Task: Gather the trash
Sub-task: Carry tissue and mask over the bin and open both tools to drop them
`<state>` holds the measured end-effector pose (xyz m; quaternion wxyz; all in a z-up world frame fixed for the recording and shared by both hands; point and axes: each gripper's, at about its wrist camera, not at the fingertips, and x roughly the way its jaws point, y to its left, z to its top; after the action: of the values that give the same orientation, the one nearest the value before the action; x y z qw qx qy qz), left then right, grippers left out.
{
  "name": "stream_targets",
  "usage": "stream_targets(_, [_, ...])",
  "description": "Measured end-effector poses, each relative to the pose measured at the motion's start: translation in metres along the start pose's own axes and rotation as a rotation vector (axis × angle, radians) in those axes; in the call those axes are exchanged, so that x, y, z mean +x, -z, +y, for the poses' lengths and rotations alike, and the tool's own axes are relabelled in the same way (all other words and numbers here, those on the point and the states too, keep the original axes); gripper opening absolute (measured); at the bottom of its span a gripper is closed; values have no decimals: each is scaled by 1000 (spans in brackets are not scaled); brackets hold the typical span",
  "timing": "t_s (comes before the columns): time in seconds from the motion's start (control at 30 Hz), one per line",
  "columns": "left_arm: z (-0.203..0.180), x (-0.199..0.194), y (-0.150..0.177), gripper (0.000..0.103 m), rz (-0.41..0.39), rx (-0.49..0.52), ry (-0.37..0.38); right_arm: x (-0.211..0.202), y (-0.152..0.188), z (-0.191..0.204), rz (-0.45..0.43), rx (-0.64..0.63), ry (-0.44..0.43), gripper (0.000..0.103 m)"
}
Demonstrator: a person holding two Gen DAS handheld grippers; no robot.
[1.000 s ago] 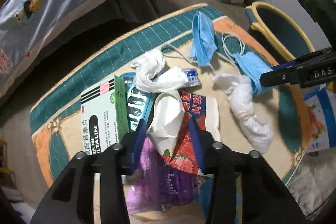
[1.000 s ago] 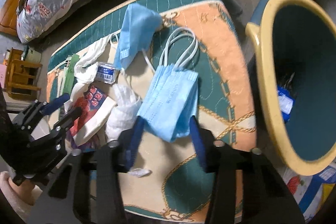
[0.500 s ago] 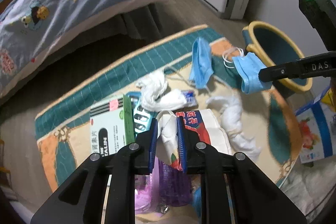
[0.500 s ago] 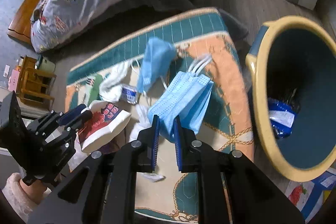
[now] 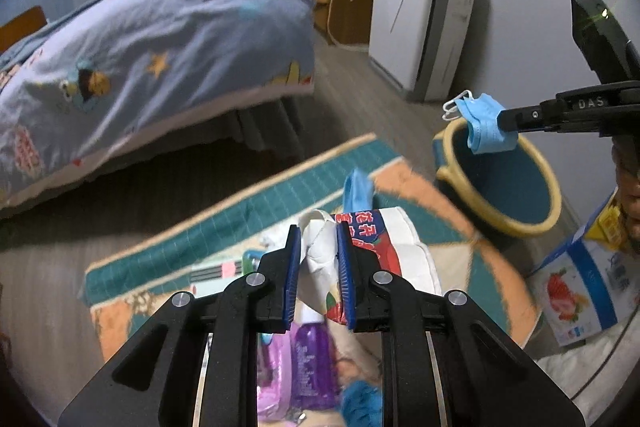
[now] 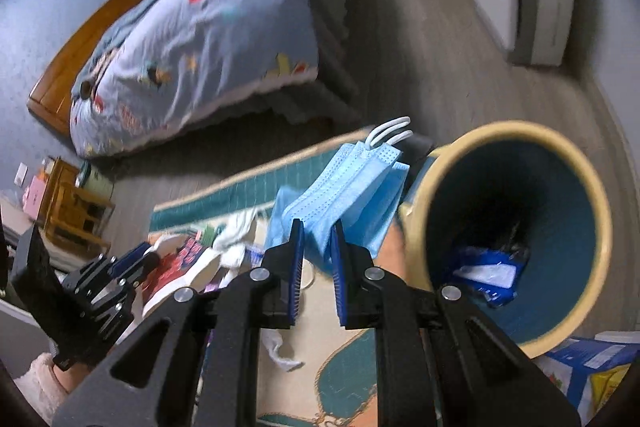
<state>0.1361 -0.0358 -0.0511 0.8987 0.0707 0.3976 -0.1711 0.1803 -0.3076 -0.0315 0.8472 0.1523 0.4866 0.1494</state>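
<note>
Between the right claw (image 6: pixel 317 269) blades, a folded pale-blue pleated face mask (image 6: pixel 352 195) is hanging pinched, just left of the yellow-rimmed teal plastic bin (image 6: pixel 592 187); the left claw (image 5: pixel 318 277) is gripping a white red-printed tissue packet (image 5: pixel 384 247) above the patterned rug (image 5: pixel 224 215). Carrying step: next, each load likely needs positioning over the bin's mouth before the blades spread

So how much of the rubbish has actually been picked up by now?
Barely begun. A blue packet already lies in the bin. In hand: the right gripper pinches a blue mask beside the bin's mouth, and the left gripper grips a white and red packet. Left on the rug: another mask, a white tissue, a purple wrapper.
</note>
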Motion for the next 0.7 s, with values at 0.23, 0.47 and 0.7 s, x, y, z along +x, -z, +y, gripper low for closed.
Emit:
stream_targets(0.23, [-20, -15, -16, 19, -69, 36, 18, -29, -10, -33, -90, 34, 88, 13])
stream_targets(0.47, [-47, -10, -28, 19, -78, 78, 46, -35, -9, -69, -111, 104, 146, 13])
stream_targets(0.7, [-87, 15, -47, 19, -64, 108, 106, -22, 2, -108, -74, 195, 184, 13])
